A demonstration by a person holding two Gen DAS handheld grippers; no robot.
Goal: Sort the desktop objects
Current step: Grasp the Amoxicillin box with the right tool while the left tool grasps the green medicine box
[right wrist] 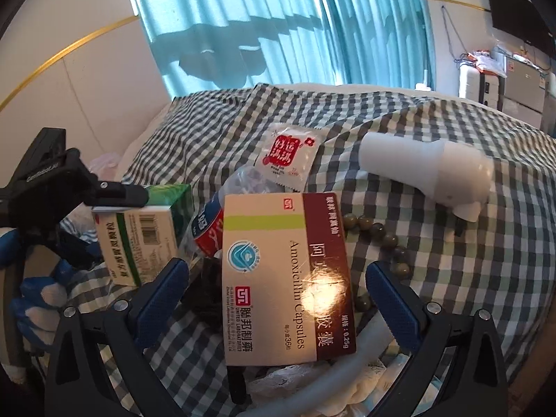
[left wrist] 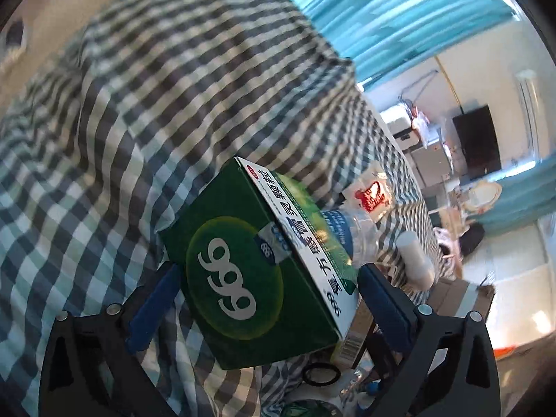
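- The left claw (left wrist: 267, 288) stands wide open; the green medicine box (left wrist: 250, 271) sits between its blue pads (left wrist: 156, 302), with a gap showing on the left side and the right pad just beside the box's white printed face. Whether that pad touches the box cannot be told.
- The green box is tilted, its dark green face with the yellow ring turned toward the left wrist camera.
- The right claw (right wrist: 278, 292) is also open, its pads well apart from what lies between them.
- Between the right claw's fingers lies the amoxicillin box (right wrist: 285, 274), cream and maroon, flat and slightly turned, with clear gaps to both pads.
- In the right wrist view the left claw's black finger (right wrist: 118, 194) rests along the top edge of the green box, to the left of the amoxicillin box.
- A clear plastic bottle (right wrist: 222, 215) with a red and blue label lies between the two boxes.
- A string of brown beads (right wrist: 378, 236) lies just right of the amoxicillin box, partly under it.
- A white handheld device (right wrist: 434, 170) lies beyond the beads, and a red-printed sachet (right wrist: 288, 156) lies behind the bottle.
- Everything rests on a checked cloth (right wrist: 451, 278) covering the surface, with turquoise curtains (right wrist: 278, 27) behind.
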